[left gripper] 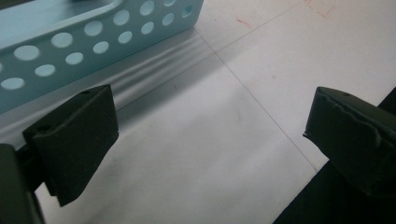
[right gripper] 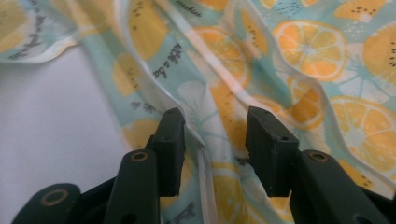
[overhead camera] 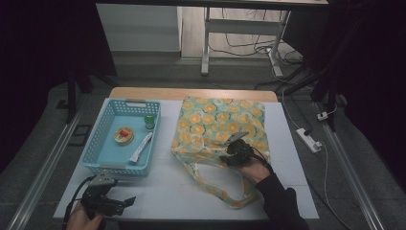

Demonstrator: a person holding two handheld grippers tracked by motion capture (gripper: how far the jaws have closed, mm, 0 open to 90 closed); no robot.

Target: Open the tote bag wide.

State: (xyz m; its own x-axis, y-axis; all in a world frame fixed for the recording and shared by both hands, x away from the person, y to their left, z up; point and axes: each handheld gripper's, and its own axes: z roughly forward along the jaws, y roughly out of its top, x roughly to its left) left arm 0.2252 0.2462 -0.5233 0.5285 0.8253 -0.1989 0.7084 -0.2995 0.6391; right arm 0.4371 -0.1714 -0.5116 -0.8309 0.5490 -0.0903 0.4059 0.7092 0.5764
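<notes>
Left gripper [overhead camera: 125, 201] sits wide apart and empty at our near table edge, just in front of the blue basket [overhead camera: 104, 166].

Right gripper [right gripper: 214, 140] is part-open over a fold at the mouth of the lemon-print tote bag [overhead camera: 210, 120], mid-table. We figure it's light, floppy, crinkly: pinch that hem or the handles. White table [overhead camera: 158, 191], dim room with cables.

Laboratory-style recording space: white work table [overhead camera: 287, 191] amid dark surroundings; power strip [overhead camera: 309, 140] and loose cables [overhead camera: 253, 48] at right and top; desk legs [overhead camera: 206, 43] top centre.
</notes>
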